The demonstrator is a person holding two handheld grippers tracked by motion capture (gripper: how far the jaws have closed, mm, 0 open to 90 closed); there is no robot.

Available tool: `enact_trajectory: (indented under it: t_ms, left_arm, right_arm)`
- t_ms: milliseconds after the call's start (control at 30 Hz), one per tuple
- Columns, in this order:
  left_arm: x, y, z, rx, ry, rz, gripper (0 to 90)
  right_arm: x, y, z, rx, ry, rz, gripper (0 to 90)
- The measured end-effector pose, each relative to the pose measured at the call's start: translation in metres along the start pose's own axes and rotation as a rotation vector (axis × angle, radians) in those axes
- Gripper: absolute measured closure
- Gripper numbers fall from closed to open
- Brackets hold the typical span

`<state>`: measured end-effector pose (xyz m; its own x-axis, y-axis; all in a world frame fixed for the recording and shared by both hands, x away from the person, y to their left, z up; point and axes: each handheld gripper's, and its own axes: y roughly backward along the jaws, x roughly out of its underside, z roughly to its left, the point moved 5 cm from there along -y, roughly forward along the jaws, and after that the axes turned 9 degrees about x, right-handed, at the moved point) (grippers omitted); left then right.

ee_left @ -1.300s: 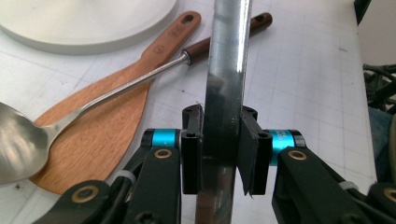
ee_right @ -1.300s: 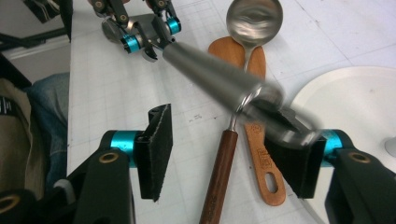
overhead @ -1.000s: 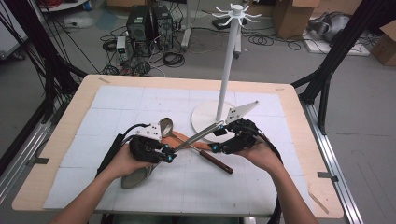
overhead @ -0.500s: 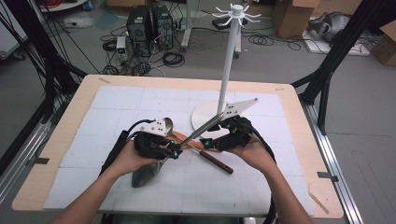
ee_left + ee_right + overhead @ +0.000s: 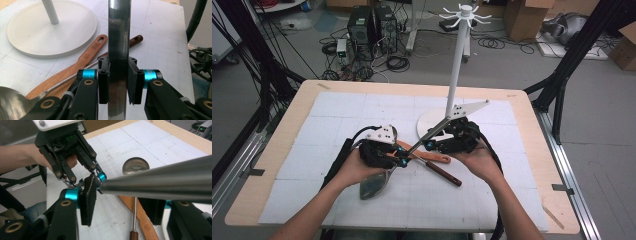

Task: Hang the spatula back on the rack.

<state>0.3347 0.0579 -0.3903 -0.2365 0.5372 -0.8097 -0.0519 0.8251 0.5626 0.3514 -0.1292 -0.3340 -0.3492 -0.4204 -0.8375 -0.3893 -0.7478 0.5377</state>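
Grey floor (image 5: pixel 512 65) lies behind the table, with lots of black cables, two dark computer boxes (image 5: pixel 372 30) and some cardboard boxes (image 5: pixel 524 15) on it. The wooden table (image 5: pixel 277 130) has a white mat (image 5: pixel 342 115) on top, and a tall white stand (image 5: pixel 457 65) rises from the back half of the mat. The stand has small hooks (image 5: pixel 464 14) at its top. A long metal turner (image 5: pixel 439 127) is held up off the mat, just in front of the stand. Its flat blade is right beside the pole and its handle slopes down toward the person. The left gripper (image 5: pixel 403 161) pinches the low end of that handle tightly, with both pads flat on it. The right gripper (image 5: pixel 429 145) is a bit closer to the stand, and the handle runs between its jaws. Those jaws have just been closing, but the pads do not look pressed on the metal yet. It looks like the turner is being passed from one gripper to the other. Next, the right gripper needs to squeeze the handle firmly. Only then should the left one let go, or the turner may drop. After that it can probably be lifted to a hook. Under the turner, in front of the stand, lie a wooden spatula (image 5: pixel 432 156), a tool with a dark handle (image 5: pixel 447 176) and a shiny spoon (image 5: pixel 373 186).
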Motion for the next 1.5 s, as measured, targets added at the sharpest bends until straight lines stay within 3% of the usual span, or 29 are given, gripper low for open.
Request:
enact_trajectory:
  t_ms: [133,367,533,733,933,1267,1500]
  left_arm:
    - [0.000,-0.001,0.000,0.009,0.015,-0.005,73.6]
    - [0.000,0.005,0.002,0.074,0.060,-0.025,66.9]
    - [0.000,0.006,0.004,0.086,0.077,-0.042,70.7]
    - [-0.001,0.009,0.005,0.134,0.114,-0.071,70.2]
    - [-0.003,0.015,0.004,0.125,0.095,-0.083,71.4]
    - [-0.016,0.022,-0.001,0.092,0.051,-0.115,73.2]
    - [-0.018,0.023,-0.003,0.084,0.044,-0.124,73.7]
  right_arm:
    - [0.000,0.000,-0.001,-0.005,-0.003,0.005,54.9]
    - [0.000,0.000,0.000,-0.026,0.001,0.004,57.9]
    - [-0.002,0.001,0.002,-0.046,-0.007,-0.012,60.1]
    - [-0.006,0.002,0.006,-0.061,0.006,-0.015,61.5]
    - [-0.014,0.002,0.011,-0.066,0.019,-0.022,62.1]
    - [-0.033,0.006,0.017,-0.062,0.017,-0.112,64.5]
    - [-0.035,0.006,0.019,-0.051,0.013,-0.126,64.8]
